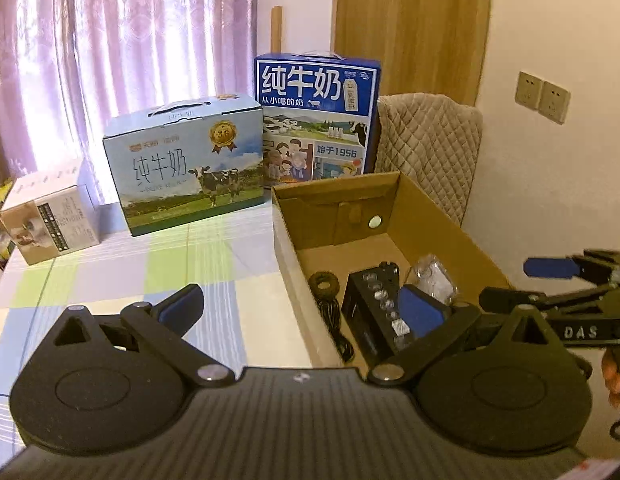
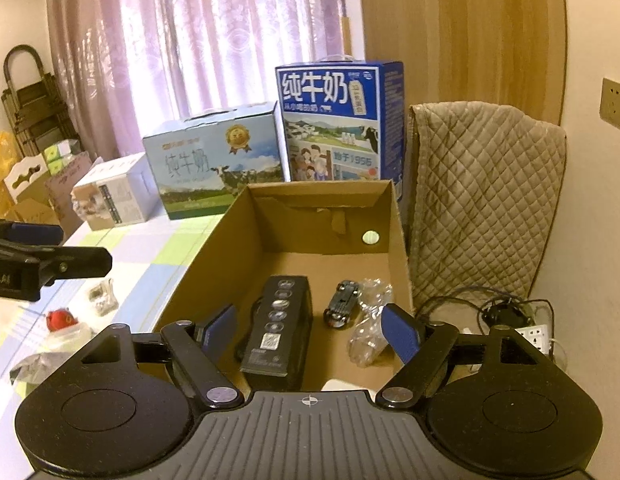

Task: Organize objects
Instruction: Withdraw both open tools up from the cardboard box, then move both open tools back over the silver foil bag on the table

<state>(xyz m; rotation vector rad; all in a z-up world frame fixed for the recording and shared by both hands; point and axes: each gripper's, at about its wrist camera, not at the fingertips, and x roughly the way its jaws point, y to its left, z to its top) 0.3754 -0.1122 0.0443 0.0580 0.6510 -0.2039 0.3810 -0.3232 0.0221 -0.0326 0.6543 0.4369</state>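
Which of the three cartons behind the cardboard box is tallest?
The dark blue milk carton, rightmost beside the quilted chair; the pale blue carton and white carton are lower.

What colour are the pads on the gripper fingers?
Blue pads on black fingers, open right gripper; clearest in the right wrist view.

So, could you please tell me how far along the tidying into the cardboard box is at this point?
Done: the cardboard box already holds a black box, a toy car, a clear wrapper and a black cable. In hand: nothing; the left gripper and right gripper hover with jaws open. Left: a red item and small packets on the table.
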